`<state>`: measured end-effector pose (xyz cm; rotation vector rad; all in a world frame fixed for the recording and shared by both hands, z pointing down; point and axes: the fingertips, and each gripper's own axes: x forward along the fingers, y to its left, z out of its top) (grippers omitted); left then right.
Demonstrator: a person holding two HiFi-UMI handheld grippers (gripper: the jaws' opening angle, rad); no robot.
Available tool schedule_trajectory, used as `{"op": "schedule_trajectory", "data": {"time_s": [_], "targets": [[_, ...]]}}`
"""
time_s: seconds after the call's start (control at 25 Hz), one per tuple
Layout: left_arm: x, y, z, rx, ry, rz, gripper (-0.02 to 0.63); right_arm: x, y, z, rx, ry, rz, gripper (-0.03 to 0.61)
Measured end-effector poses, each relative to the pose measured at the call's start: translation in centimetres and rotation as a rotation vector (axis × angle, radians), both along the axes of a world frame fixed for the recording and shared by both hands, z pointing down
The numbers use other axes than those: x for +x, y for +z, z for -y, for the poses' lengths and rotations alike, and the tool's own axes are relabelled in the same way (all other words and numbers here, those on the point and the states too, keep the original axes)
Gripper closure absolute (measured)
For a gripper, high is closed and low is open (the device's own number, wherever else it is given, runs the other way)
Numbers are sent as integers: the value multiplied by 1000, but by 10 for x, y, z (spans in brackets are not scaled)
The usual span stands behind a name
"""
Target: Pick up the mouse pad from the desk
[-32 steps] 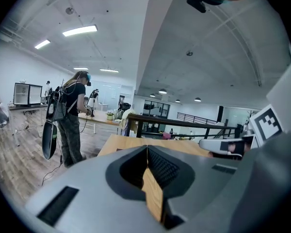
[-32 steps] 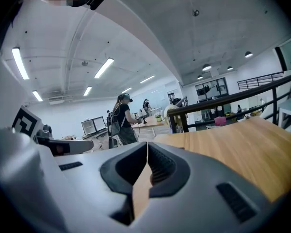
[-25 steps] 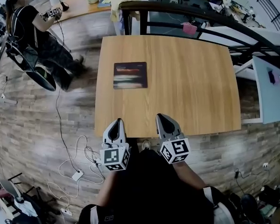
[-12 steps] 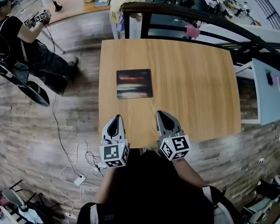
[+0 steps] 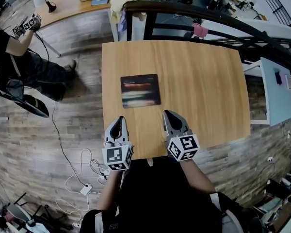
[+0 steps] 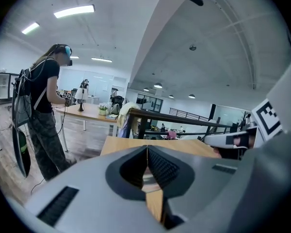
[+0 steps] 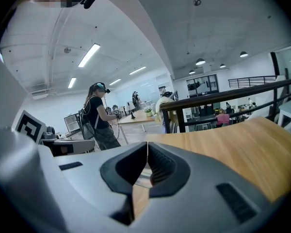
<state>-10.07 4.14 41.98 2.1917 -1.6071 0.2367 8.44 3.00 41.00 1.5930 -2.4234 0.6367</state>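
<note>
Closest in are the two grippers, each with a cube that has black and white square patterns on it, but no words. The left gripper (image 5: 118,122) is over the near left corner of the wooden desk (image 5: 203,76). Its jaws are pressed together with nothing between them. The right gripper (image 5: 169,116) is beside it, a bit further in over the near edge. Its jaws are together too, and empty.

The mouse pad (image 5: 140,90) lies flat on the left half of the desk, ahead of the left gripper and apart from both. It is dark with blurry light stripes. A thin line of print runs along its top, too small to read.

Behind the desk is a black rail (image 5: 194,14). Far off to the left, a person (image 5: 12,57) stands near another wooden desk (image 5: 68,4).
</note>
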Motion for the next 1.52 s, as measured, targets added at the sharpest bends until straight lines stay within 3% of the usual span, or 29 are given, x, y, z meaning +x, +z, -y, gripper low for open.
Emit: {"op": "schedule_trajectory", "data": {"time_s": [0.6,1.24,1.52], "targets": [[12,62,70,-66,-75,32,589,13,71,65,-103,-62,2,546],[9,160,115,-293,-24,9,584,15,160,110,-278,-79,-50,543],[1,196,129,-368,-18,16,509,20,198,125,-339,-57,-93,543]]}}
